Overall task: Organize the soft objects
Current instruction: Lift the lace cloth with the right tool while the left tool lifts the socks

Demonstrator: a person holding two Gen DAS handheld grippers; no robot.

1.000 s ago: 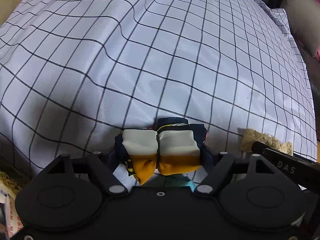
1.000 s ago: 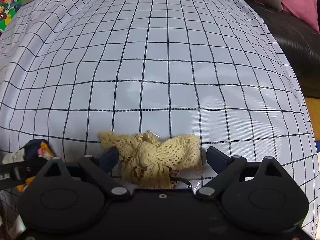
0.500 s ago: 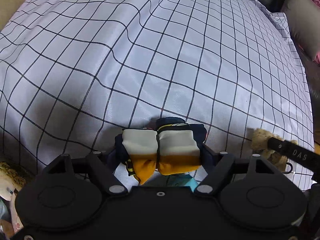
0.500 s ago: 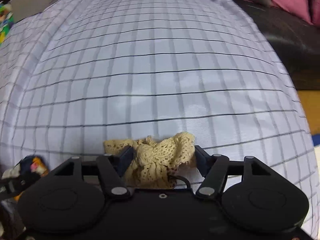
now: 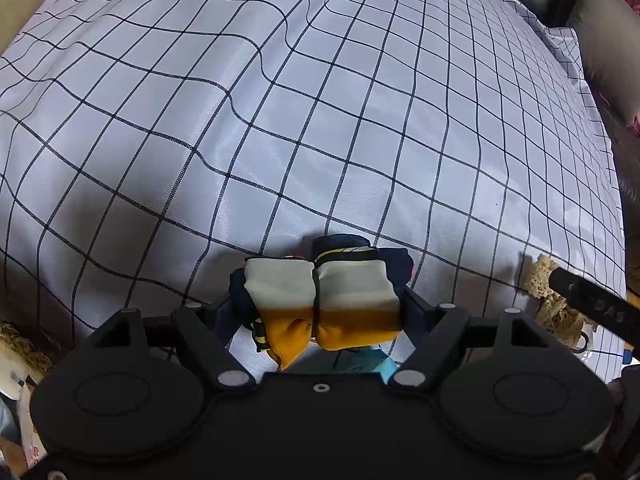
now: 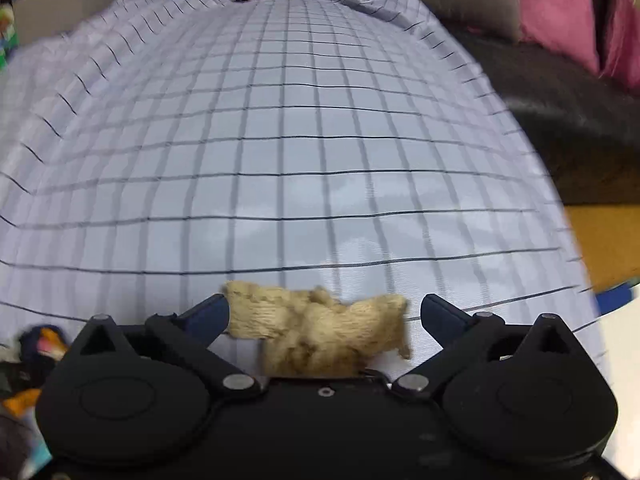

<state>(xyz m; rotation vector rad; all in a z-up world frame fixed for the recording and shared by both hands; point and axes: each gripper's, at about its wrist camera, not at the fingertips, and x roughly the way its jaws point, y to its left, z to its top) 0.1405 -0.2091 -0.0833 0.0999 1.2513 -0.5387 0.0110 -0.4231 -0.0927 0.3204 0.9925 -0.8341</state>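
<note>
The left tongs [image 5: 320,304] are closed on a folded scarf [image 5: 320,292], white above and mustard below with navy edges, held just over the checked cloth [image 5: 280,120]; the right tongs [image 6: 324,316] stand wide, their left finger touching a cream crocheted piece [image 6: 316,328] and the right one apart from it; whether that piece rests on the cloth I cannot tell; both things look light, limp and easily crushed; the scarf seems slippery, so grip across the folded middle; the lace may snag, so take its knotted centre.
</note>
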